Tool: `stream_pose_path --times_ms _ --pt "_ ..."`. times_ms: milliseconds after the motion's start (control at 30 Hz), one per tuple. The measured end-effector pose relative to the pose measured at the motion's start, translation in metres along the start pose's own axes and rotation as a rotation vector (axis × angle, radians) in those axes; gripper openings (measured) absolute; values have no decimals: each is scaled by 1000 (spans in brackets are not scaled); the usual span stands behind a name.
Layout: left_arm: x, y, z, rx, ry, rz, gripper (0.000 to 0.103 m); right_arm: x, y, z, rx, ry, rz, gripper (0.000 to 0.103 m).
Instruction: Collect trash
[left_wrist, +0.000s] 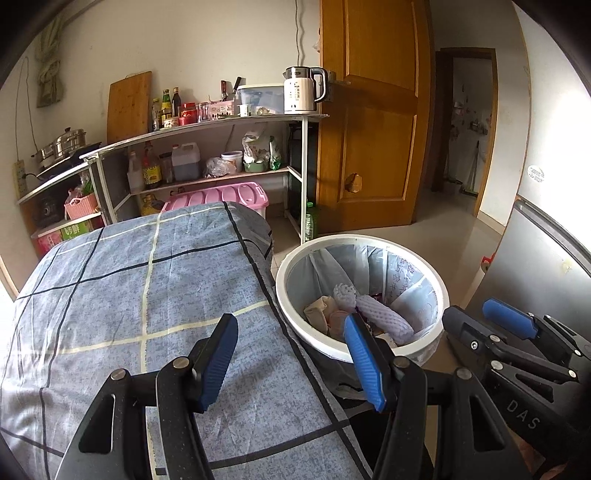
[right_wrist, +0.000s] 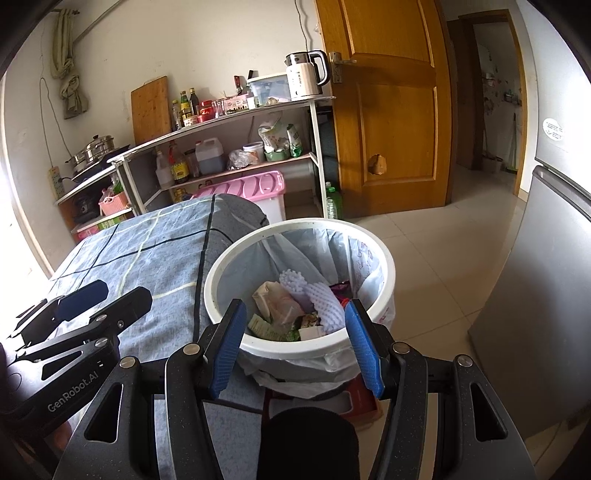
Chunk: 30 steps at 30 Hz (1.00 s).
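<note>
Left gripper (left_wrist: 291, 360), jaws spread, empty, over blue checked tablecloth (left_wrist: 122, 288); right gripper (right_wrist: 293, 343), likewise released, above round white plastic bin (right_wrist: 384, 258); inside, white foam fruit netting (right_wrist: 327, 301) and crumpled wrappers (right_wrist: 275, 301): probably light, soft, pinchable mid-body.

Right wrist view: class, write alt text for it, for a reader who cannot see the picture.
The open right gripper hangs empty above a white trash bin lined with a plastic bag and holding foam fruit nets and wrappers. The bin stands beside a blue checked cloth; the left gripper is above the cloth.
</note>
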<state>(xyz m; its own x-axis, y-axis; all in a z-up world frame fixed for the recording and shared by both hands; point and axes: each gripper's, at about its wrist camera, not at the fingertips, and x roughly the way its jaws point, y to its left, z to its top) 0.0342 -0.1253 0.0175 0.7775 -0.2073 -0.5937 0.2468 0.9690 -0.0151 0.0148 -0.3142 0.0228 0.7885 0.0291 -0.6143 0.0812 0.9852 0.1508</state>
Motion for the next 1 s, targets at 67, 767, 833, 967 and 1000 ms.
stream_pose_path --times_ms 67,767,833,967,1000 --pt "0 0 -1 -2 -1 -2 60 0 0 -1 4 3 3 56" --pt "-2 3 -3 -13 -4 9 60 -3 5 -5 -3 9 11 56" --pt "-2 3 -3 -13 -1 11 60 -3 5 -5 -2 7 14 56" --pt "-3 3 -4 -15 0 12 60 -3 7 -6 -5 5 14 56" --pt "-3 3 -3 -15 -1 11 60 -4 7 -6 -5 5 13 56"
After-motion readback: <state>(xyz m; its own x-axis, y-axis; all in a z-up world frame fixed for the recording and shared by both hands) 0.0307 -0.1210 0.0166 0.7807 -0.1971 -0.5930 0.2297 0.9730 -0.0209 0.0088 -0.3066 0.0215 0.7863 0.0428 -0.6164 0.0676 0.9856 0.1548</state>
